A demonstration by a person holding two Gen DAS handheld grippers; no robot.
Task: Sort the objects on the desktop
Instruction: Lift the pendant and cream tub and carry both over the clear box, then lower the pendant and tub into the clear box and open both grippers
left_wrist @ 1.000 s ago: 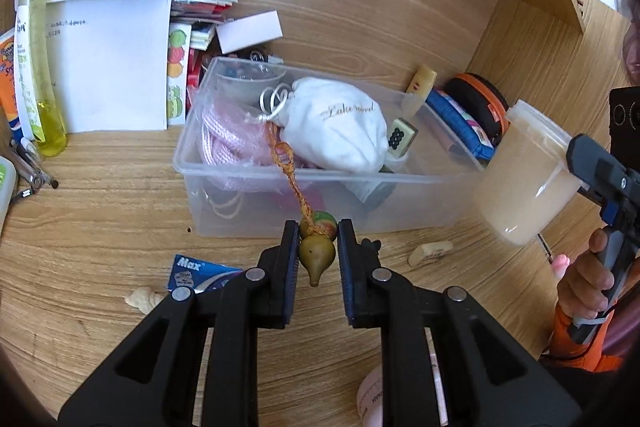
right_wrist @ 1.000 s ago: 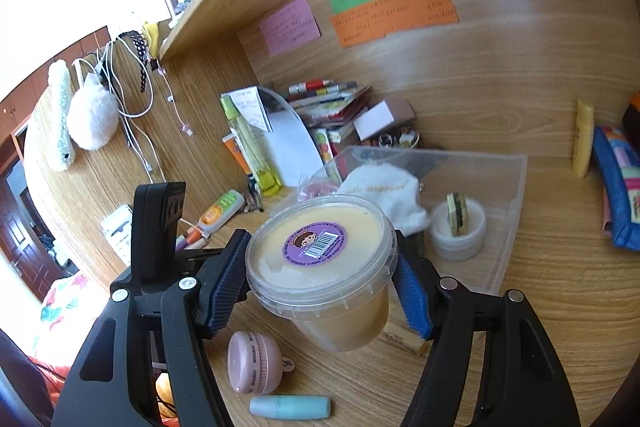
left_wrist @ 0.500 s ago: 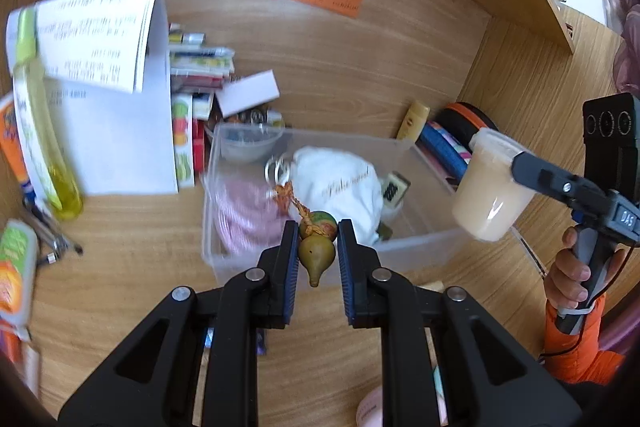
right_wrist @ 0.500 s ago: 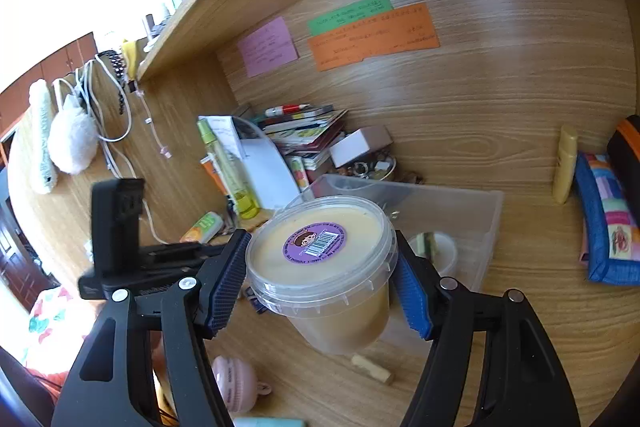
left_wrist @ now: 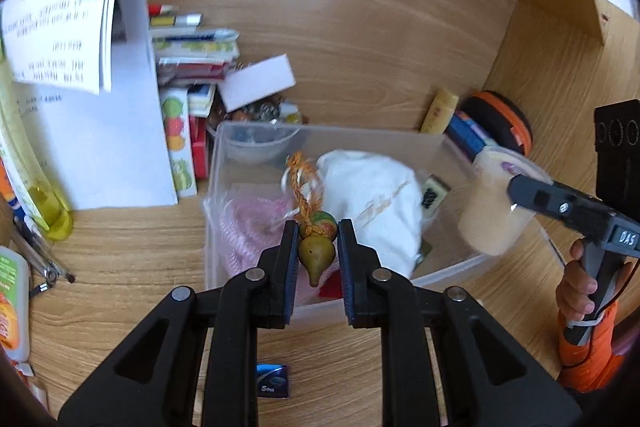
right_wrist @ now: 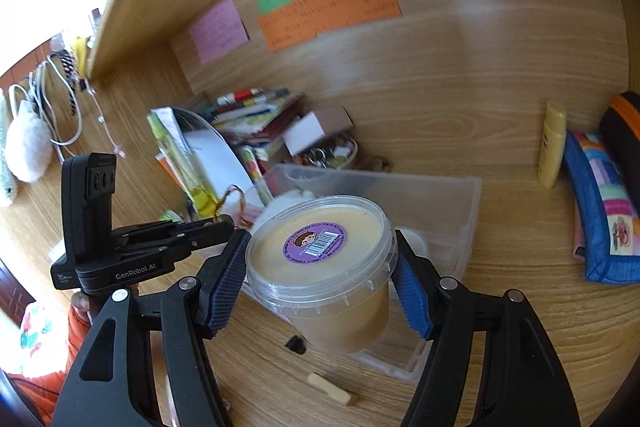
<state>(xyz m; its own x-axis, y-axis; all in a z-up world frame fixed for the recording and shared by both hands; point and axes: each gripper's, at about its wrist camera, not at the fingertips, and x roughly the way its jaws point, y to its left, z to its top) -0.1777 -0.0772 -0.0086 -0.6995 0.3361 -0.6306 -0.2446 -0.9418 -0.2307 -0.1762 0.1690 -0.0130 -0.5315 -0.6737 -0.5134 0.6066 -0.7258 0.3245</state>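
My left gripper (left_wrist: 318,247) is shut on a small gourd charm (left_wrist: 316,255) with an orange braided cord (left_wrist: 302,183), held above the clear plastic bin (left_wrist: 256,291). The bin holds a white pouch (left_wrist: 372,203), pink cord (left_wrist: 248,227) and a small bowl (left_wrist: 256,143). My right gripper (right_wrist: 320,267) is shut on a lidded tub of beige paste (right_wrist: 324,275), held above the bin's near edge (right_wrist: 448,195). The tub (left_wrist: 492,211) also shows at the right of the left wrist view. The left gripper (right_wrist: 216,227) shows in the right wrist view.
Books (left_wrist: 192,59) and papers (left_wrist: 60,39) stand at the back left, with a yellow bottle (left_wrist: 44,203) beside them. A yellow tube (right_wrist: 552,143), a colourful pouch (right_wrist: 600,219) and an orange-black case (left_wrist: 500,119) lie right of the bin. A small blue packet (left_wrist: 272,379) and a beige eraser (right_wrist: 332,389) lie on the desk.
Both grippers have risen and moved in over the bin, each still holding its object. The tub has come closer to the bin's right side.
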